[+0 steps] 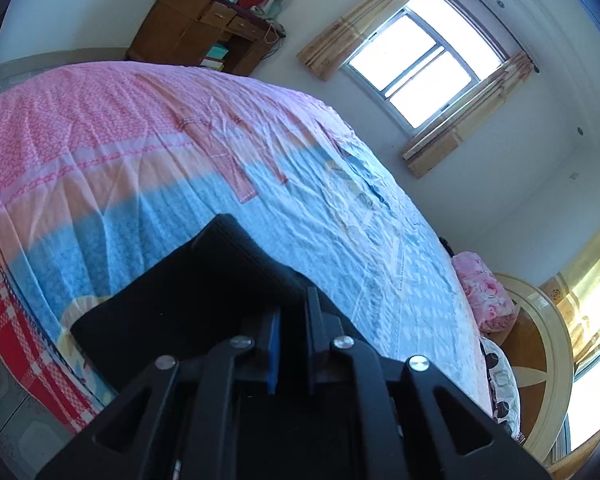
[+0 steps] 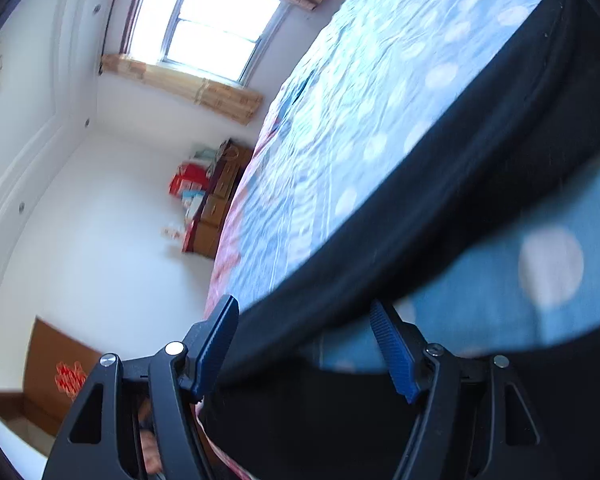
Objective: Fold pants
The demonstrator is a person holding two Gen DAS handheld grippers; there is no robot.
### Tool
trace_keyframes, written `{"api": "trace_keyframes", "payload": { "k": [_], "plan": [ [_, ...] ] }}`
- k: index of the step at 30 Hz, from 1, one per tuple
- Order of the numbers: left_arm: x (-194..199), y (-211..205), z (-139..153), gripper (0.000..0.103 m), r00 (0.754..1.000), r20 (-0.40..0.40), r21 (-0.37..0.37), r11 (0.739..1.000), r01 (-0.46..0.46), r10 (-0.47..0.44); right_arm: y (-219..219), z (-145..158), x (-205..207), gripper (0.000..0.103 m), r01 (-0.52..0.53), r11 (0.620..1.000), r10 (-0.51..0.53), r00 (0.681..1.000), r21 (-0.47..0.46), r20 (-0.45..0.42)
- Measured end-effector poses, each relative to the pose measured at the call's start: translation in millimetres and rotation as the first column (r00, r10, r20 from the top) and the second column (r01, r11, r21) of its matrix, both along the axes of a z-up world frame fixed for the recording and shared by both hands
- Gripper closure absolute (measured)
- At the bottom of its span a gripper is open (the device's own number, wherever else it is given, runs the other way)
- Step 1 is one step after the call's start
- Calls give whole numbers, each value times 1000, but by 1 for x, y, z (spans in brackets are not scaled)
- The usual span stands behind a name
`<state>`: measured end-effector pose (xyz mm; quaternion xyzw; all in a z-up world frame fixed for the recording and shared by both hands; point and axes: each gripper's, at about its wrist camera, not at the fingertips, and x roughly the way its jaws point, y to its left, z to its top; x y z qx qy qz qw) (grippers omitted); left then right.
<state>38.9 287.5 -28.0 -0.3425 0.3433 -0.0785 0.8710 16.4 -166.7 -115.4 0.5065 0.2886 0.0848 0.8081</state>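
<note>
Black pants (image 1: pixel 188 292) lie on the bed's blue and pink sheet (image 1: pixel 148 152). My left gripper (image 1: pixel 293 308) is shut on the pants' near edge, with dark cloth pinched between its narrow jaws. In the right wrist view a long black band of the pants (image 2: pixel 440 200) runs across the sheet (image 2: pixel 360 100). My right gripper (image 2: pixel 304 316) is open, its blue-padded fingers (image 2: pixel 216 340) wide apart on either side of the pants' edge. That view is blurred.
A wooden desk (image 1: pixel 204 28) with boxes stands against the far wall beyond the bed. A window (image 1: pixel 424 60) with curtains is on the right. A pink blanket (image 1: pixel 484 292) and a round headboard (image 1: pixel 548 344) lie at the bed's right end.
</note>
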Motion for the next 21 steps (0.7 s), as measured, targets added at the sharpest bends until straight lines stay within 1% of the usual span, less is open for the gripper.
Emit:
{"api": "trace_keyframes", "payload": {
  "k": [1,2,3,5,7,9,12,15,17,18,20,21],
  "plan": [
    [2,-2,-1,93,1000,-7,9,1000,1,-1,-5,-2,2,35,17,999,-18,1000,39,7],
    [3,-3,-2,93,1000,-12,18,1000,3,-3,-10,-4,2,48,37,997,-38,999,68,17],
    [3,-4,-2,93,1000,-14,24,1000,5,-4,-12,-5,4,69,42,997,-42,999,58,8],
    [4,-4,-1,93,1000,-15,39,999,14,-13,-10,-5,7,95,28,999,-28,999,14,-23],
    [5,-4,3,93,1000,-15,57,998,25,-24,-12,-3,3,96,14,1000,-14,1000,7,-14],
    [4,-1,7,93,1000,-7,66,998,25,-25,-11,11,-6,96,-1,998,2,1000,-55,19],
    [0,6,14,93,1000,5,76,997,22,-22,1,41,-23,96,-25,984,41,995,-178,92],
    [-4,13,15,93,1000,-8,111,993,31,-30,21,68,-46,96,-65,949,114,983,-307,145],
    [-8,19,11,92,999,-28,131,991,38,-35,33,71,-63,96,-97,924,155,980,-371,129],
    [-10,21,8,92,999,-41,141,989,39,-34,39,69,-71,96,-116,914,172,979,-389,111],
    [-12,23,1,92,998,-61,164,985,45,-35,52,55,-87,96,-166,901,206,977,-400,59],
    [-13,24,-3,92,996,-79,187,981,47,-33,55,49,-93,96,-191,897,222,974,-399,35]
  ]
}}
